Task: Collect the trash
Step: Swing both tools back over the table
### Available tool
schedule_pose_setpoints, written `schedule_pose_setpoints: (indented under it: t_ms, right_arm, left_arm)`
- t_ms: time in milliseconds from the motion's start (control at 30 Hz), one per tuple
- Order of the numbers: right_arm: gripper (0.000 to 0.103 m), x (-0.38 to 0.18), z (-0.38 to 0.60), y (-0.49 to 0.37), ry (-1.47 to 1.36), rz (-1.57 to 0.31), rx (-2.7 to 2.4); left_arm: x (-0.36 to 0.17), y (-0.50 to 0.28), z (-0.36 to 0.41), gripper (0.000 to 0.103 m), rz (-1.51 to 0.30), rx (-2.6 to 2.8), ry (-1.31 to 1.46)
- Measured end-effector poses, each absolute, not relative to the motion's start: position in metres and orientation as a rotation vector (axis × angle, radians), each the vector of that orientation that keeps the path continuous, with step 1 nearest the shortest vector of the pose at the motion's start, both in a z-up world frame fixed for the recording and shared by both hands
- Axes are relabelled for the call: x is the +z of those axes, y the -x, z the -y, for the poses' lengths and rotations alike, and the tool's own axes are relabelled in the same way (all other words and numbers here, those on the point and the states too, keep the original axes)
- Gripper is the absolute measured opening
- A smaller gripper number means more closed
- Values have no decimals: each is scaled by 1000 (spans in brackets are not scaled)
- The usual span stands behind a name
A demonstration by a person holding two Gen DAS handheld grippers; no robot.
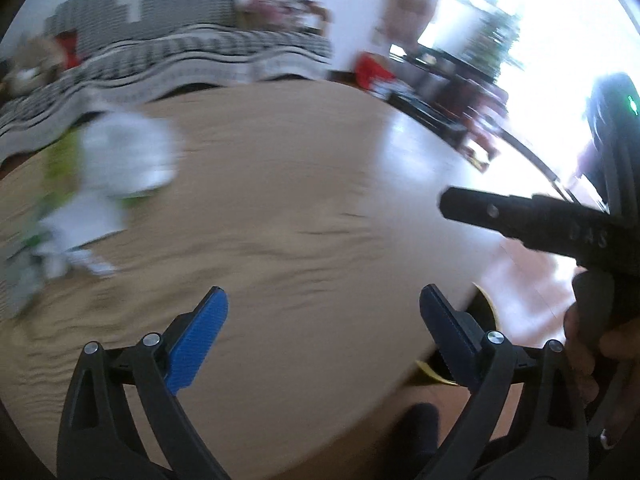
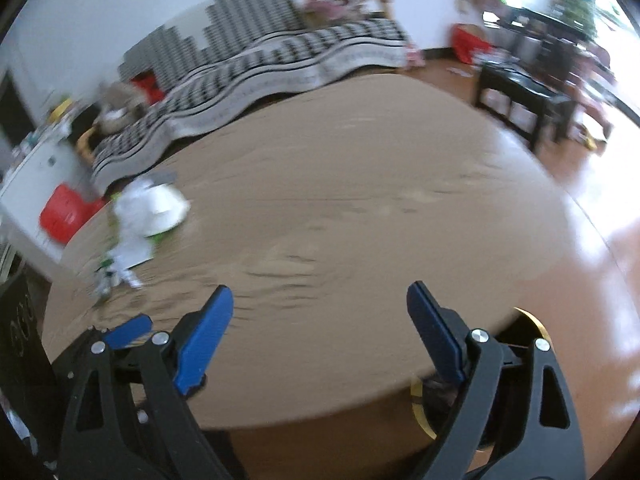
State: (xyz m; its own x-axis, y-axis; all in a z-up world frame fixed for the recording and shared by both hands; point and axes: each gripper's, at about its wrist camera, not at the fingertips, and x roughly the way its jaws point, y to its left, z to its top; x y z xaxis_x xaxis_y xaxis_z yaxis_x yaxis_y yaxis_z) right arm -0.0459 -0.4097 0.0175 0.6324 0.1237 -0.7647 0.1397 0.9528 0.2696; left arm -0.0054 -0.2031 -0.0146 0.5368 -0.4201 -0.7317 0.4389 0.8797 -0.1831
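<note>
— Are the tools holding anything?

— No. The left tool point(image 1: 323, 304) is spread wide, blue pads point(image 1: 200, 340) apart, only bare counter point(image 1: 304, 184) between them. The right tool point(image 2: 320, 302) is released too, nothing in its jaws.

— And the trash?

— A blurred heap of white and green trash point(image 2: 146, 210) lies on the counter's far left side, well apart from both tools. I can't tell the separate pieces.

— What's past the counter?

— A sofa under a black-and-white striped cover point(image 2: 280, 60), a red bin point(image 2: 64, 216) on the floor to the left, a dark side table point(image 2: 524, 96) near the bright window.
</note>
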Motion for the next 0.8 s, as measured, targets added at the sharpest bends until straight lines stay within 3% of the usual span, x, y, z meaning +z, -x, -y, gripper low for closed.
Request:
schedule_pose_setpoints:
  t_ms: [433,800]
  right_arm:
    - [85,-11,207,-29,-62,-944,307]
    - [85,-49,154,-56,19,-996,335]
  left_arm:
    - [-32,-38,-34,94,-880,-5,201]
    - [-57,-87,-18,94,-925,-11,147]
